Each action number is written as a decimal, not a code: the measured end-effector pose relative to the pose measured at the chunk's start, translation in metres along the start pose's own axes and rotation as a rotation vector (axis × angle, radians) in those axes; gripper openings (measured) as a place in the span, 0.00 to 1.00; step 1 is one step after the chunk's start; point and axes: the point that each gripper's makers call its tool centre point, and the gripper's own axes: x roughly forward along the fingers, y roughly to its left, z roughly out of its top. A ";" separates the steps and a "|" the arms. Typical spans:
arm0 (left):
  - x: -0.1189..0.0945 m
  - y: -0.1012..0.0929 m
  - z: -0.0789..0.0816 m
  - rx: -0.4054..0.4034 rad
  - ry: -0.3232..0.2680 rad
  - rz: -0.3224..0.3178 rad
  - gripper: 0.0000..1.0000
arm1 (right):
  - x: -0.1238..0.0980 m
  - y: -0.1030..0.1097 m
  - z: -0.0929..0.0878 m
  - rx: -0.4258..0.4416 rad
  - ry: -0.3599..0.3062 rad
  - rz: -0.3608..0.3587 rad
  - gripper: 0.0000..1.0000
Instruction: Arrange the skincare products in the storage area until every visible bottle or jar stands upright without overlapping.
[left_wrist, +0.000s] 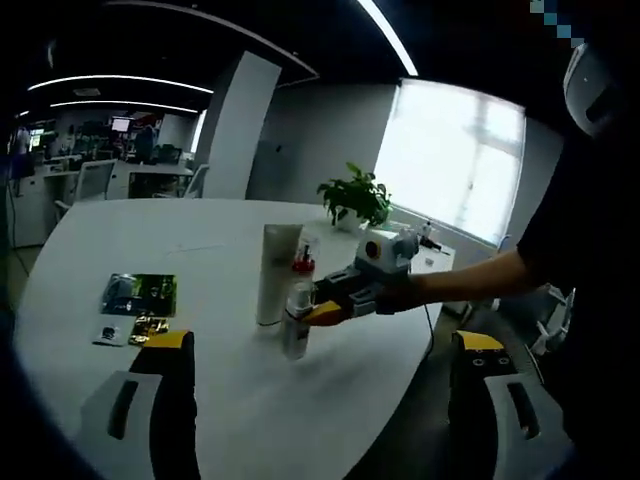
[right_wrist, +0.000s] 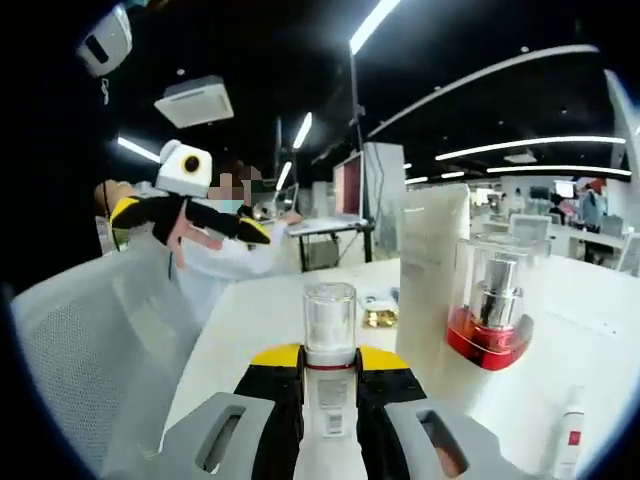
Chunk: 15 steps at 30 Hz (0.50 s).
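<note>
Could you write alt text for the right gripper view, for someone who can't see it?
The right gripper, its yellow-tipped jaws closed on a small clear-capped bottle, holds it upright over a white table. Just right stand a tall white tube and a clear bottle with a red base; the left gripper hovers at far left.

Showing as smooth, matt white laminate, the round white table (left_wrist: 120, 240), catching soft window glare toward its far edge. Looking like matt plastic, the tall white squeeze tube (right_wrist: 432, 255). Gleaming as clear glossy plastic or glass, the red-based pump bottle (right_wrist: 490, 315), with a shiny metal collar inside its transparent cap. Appearing as white plastic under a clear glossy cap, the small slim bottle (right_wrist: 329, 350), sitting between yellow-and-black rubbery-looking pads of the right gripper (right_wrist: 329, 385). Glinting near the table's left edge, glossy foil sachets (left_wrist: 140, 293).
</note>
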 end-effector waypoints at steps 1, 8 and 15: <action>0.000 0.000 0.000 0.001 0.002 0.001 0.99 | 0.000 0.000 -0.001 -0.001 0.000 0.000 0.10; 0.002 0.005 -0.001 -0.002 0.008 0.003 0.98 | -0.002 0.000 -0.009 -0.018 0.024 0.007 0.10; 0.006 0.006 -0.002 -0.009 0.008 -0.008 0.98 | -0.003 0.005 -0.014 -0.025 0.045 0.026 0.11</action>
